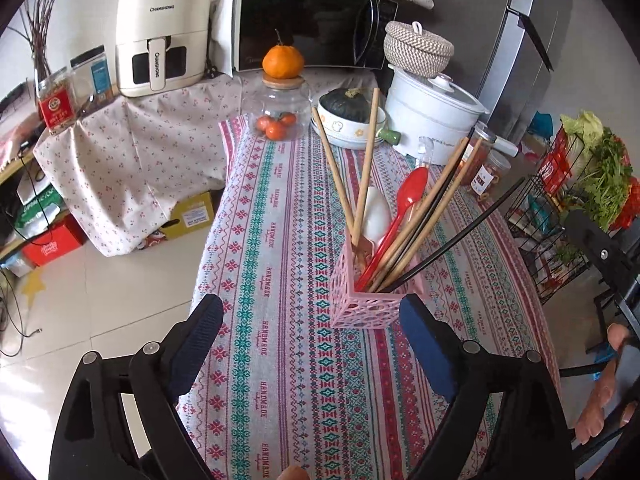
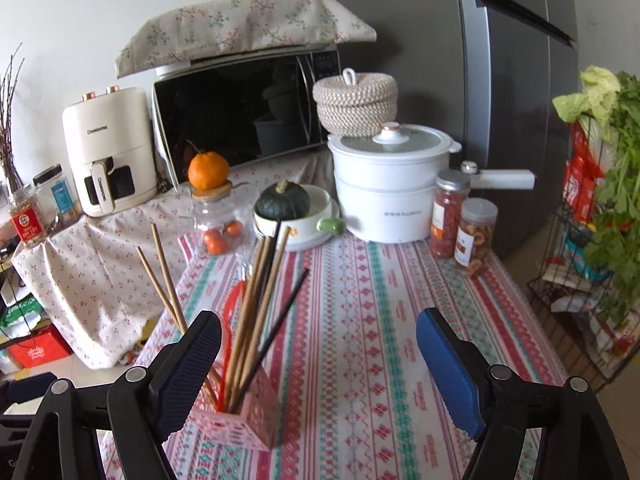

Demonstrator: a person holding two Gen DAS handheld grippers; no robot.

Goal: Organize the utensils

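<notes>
Holding nothing, your left gripper (image 1: 310, 336) hangs with its blue pads spread wide above the patterned tablecloth (image 1: 280, 208), and the pink holder (image 1: 362, 300) stands just ahead of its right fingertip (image 1: 422, 332). Your right gripper (image 2: 318, 354) is spread just as wide and also grips nothing; in its view the holder (image 2: 244, 416) sits partly behind its left finger (image 2: 188, 368).

You can see the pink holder upright on the table, toward its near left edge in the right wrist view. Leaning out of it are wooden chopsticks (image 1: 362, 168), darker chopsticks (image 1: 436, 216), a black chopstick (image 1: 460, 240), a red spoon (image 1: 394, 216) and a white spoon (image 1: 378, 212).

Along the table's far edge stand a glass jar of oranges (image 2: 220, 224), a bowl holding a dark squash (image 2: 298, 216), a white pot (image 2: 390, 184) and two snack jars (image 2: 464, 220).
</notes>
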